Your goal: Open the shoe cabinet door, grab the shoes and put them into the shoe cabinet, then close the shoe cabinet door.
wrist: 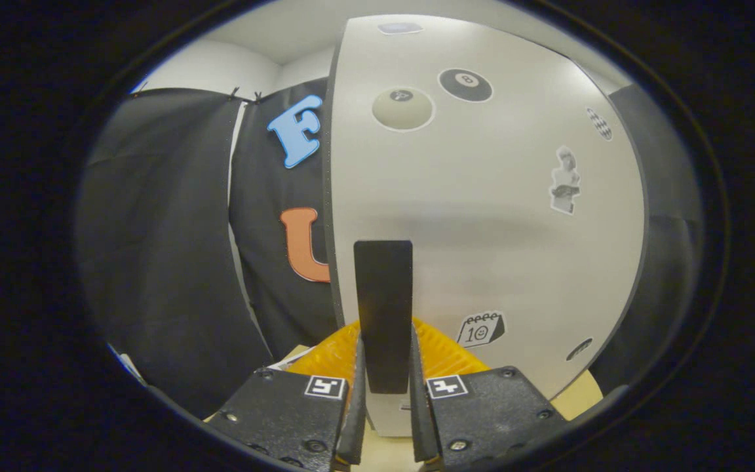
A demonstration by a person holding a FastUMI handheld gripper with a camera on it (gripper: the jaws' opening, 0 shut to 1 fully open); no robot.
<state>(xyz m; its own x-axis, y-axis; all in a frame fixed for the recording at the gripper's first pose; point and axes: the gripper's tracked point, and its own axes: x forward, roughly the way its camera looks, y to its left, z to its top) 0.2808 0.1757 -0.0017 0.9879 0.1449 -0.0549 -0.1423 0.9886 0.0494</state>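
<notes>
Gripper [384, 393]: your two fingers sit close together, clamped on the black handle.
Handle [383, 308]: a black upright bar between your fingers, fixed to the door.
Door [482, 216]: the white cabinet door fills the space right ahead of you, with stickers scattered on it.
Stickers: an eight-ball [465, 84], a pale ball [402, 108], a calendar [480, 329].
Orange thing [446, 354]: ribbed, just behind your fingers, low against the door; you cannot tell what it is.
</notes>
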